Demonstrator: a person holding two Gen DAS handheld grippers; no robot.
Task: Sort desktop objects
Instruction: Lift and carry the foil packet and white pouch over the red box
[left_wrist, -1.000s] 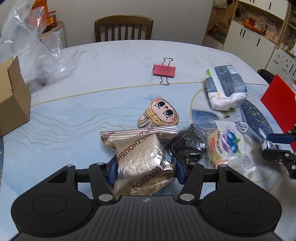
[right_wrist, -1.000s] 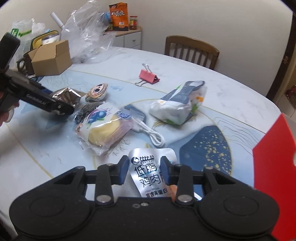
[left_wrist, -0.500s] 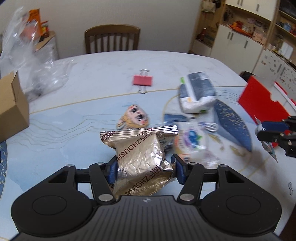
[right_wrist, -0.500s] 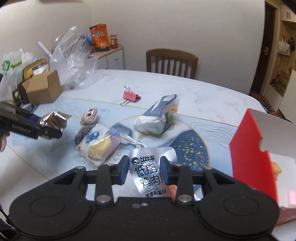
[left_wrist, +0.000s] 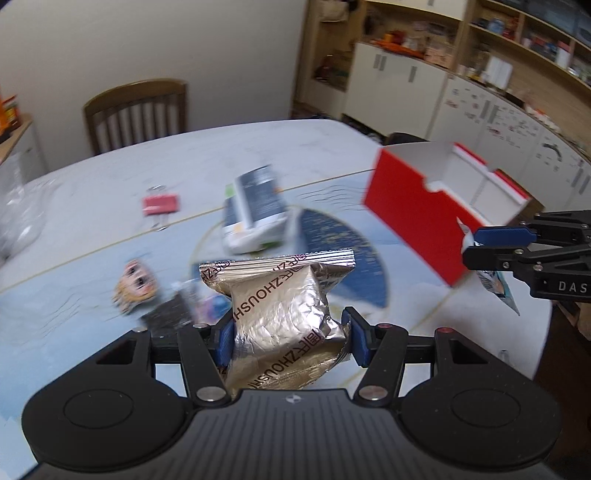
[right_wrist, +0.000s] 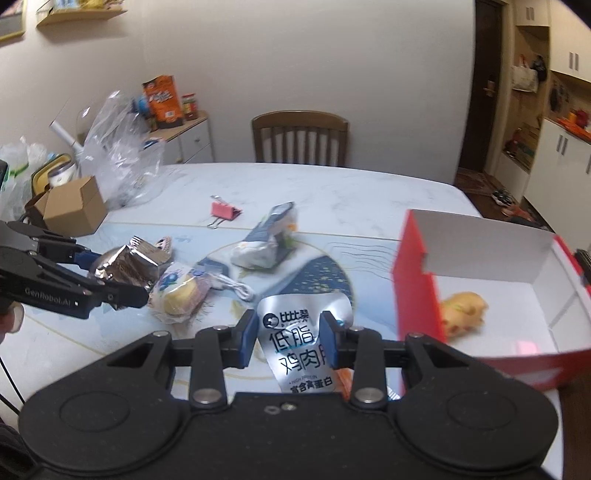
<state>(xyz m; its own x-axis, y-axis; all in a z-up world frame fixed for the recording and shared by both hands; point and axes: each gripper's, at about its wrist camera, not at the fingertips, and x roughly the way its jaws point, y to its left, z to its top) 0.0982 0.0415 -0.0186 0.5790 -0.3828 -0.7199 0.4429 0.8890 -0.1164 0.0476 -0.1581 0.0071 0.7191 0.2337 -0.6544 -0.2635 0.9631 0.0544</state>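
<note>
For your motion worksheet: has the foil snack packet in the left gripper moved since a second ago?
Yes. The foil snack packet, clamped in the left gripper, has lifted off the table towards the red box.

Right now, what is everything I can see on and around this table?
Crinkled gold foil snack packet: 1, gold, held above the table.
Silver chicken-sausage pouch: 1, silver with dark print, held above the table.
Open red cardboard box: 1, red outside and white inside, at the table's right edge.
Yellowish wrapped snack: 1, inside the box.
Red metal binder clip: 1, mid-table.
Grey-and-white soft pack: 1, centre.
Blueberry-print bun bag: 1, yellow and purple, left of centre.
White coiled cable: 1, beside the bun.
Brown cardboard carton: 1, far left.
Wooden slatted chair: 1, behind the table.
Left hand-held gripper: black, shut on the foil packet.
Right hand-held gripper: black, shut on the pouch.
</note>
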